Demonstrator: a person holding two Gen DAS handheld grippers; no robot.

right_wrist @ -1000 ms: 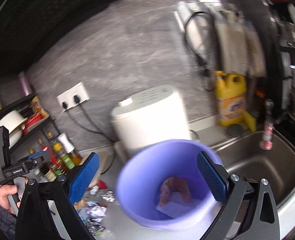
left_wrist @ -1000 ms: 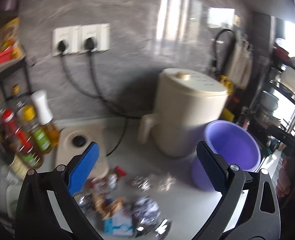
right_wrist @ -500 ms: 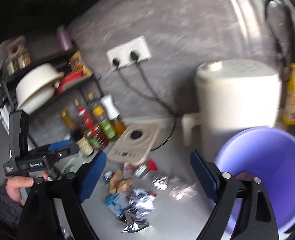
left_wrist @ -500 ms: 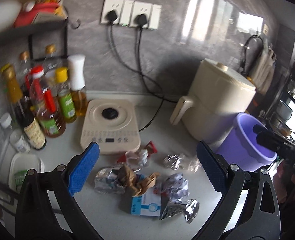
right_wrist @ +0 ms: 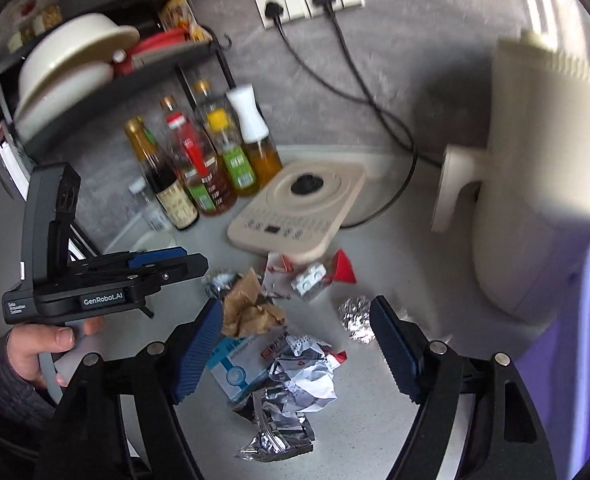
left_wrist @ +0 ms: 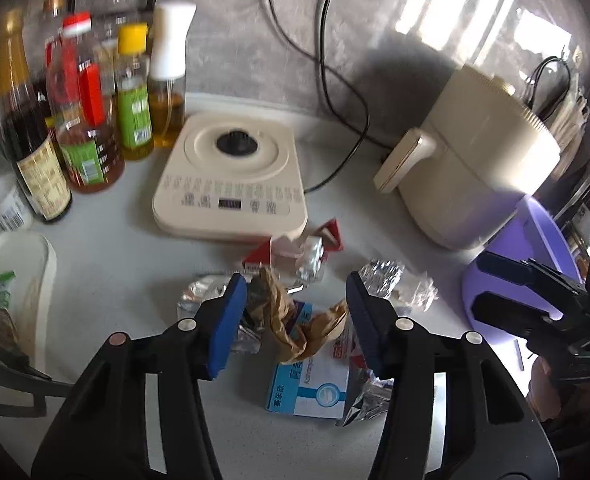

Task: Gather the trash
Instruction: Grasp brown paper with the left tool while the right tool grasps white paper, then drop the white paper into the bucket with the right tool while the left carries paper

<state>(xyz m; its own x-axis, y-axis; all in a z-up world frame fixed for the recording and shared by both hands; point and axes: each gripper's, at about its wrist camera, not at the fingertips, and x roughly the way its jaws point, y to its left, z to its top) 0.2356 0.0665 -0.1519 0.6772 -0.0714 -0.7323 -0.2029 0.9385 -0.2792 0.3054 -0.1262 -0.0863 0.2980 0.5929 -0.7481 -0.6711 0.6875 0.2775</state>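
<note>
Grey stone-look wall and pale counter (left_wrist: pixel 107 264), trash heaped in front of the hot plate (left_wrist: pixel 231 176).

Both grippers hang over the heap with their jaws just narrowed but still apart and gripping nothing: the left gripper (left_wrist: pixel 293 312) straddles the crumpled brown paper (left_wrist: pixel 283 312), the right gripper (right_wrist: pixel 295 344) frames the blue box (right_wrist: pixel 235 368) and crushed foil wrapper (right_wrist: pixel 295 384). The purple bucket (left_wrist: pixel 535 272) waits just beside the cream air fryer (left_wrist: pixel 479 160), right of the heap. The risk, as I judge it, is that the loose scraps overlap, so a pinch may drag a neighbour off the counter, or thin foil may slip free. The two grippers are also near each other and could bump.
</note>
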